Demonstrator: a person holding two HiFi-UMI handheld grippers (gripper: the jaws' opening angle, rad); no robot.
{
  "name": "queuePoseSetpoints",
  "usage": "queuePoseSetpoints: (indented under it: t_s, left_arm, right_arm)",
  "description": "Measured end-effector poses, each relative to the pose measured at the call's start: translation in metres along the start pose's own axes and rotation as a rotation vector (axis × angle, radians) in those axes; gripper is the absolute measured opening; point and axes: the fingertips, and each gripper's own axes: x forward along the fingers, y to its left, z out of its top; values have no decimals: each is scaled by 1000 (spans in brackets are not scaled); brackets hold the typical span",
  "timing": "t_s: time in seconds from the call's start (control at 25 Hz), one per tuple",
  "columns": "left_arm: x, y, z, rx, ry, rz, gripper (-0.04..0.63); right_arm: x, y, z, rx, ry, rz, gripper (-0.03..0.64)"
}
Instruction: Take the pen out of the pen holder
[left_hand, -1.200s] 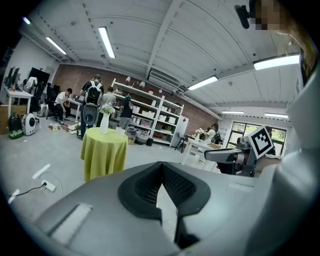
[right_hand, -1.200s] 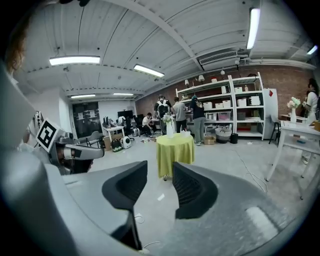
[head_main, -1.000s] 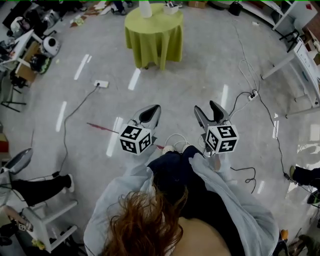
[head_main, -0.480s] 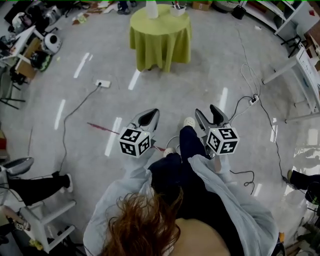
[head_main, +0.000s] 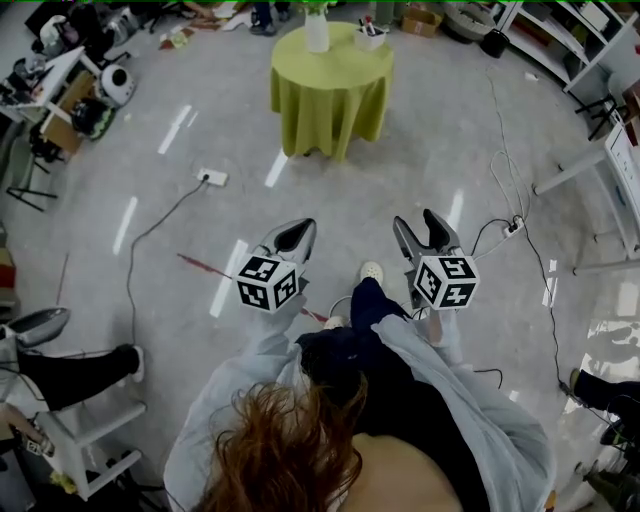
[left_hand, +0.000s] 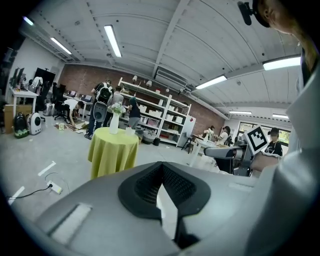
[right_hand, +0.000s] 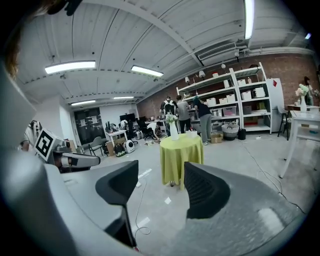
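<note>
Table (head_main: 333, 95): nearer than a second ago, still well ahead of both grippers.
Pen holder (head_main: 371, 36): table's far-right rim, beside vase (head_main: 316, 30); pen too small to make out.
Right gripper (head_main: 416, 222): on holder's side, jaws wide, empty.
Left gripper (head_main: 298, 230): jaws together, empty.

Vase (head_main: 317, 30) left of pen holder (head_main: 371, 38), both on table (head_main: 335, 95); power strip (head_main: 213, 178) left, nearer.

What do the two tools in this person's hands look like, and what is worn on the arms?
The left gripper and right gripper are silver-grey shells, each with two jaws lined in black ribbed pads and a white cube bearing black square markers. The sleeves are pale grey.
</note>
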Motion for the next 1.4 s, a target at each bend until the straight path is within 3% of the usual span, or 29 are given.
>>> queuePoseSetpoints:
  t_s: [0.28,0.68,1.08,1.4]
  left_arm:
    - [69,14,37,32,2,5,15]
    - [149,33,83,18,-39,37,15]
    - [201,32,95,20,-38,51,15]
    - [204,28,86,-12,-22,62,15]
  right_arm:
    - [50,-51,38,-32,-2,15,279]
    - [112,-113,89,-56,-15,57,278]
    - [144,-154,101,-53,-8,87,278]
    - [138,-159,89,-37,21,92,279]
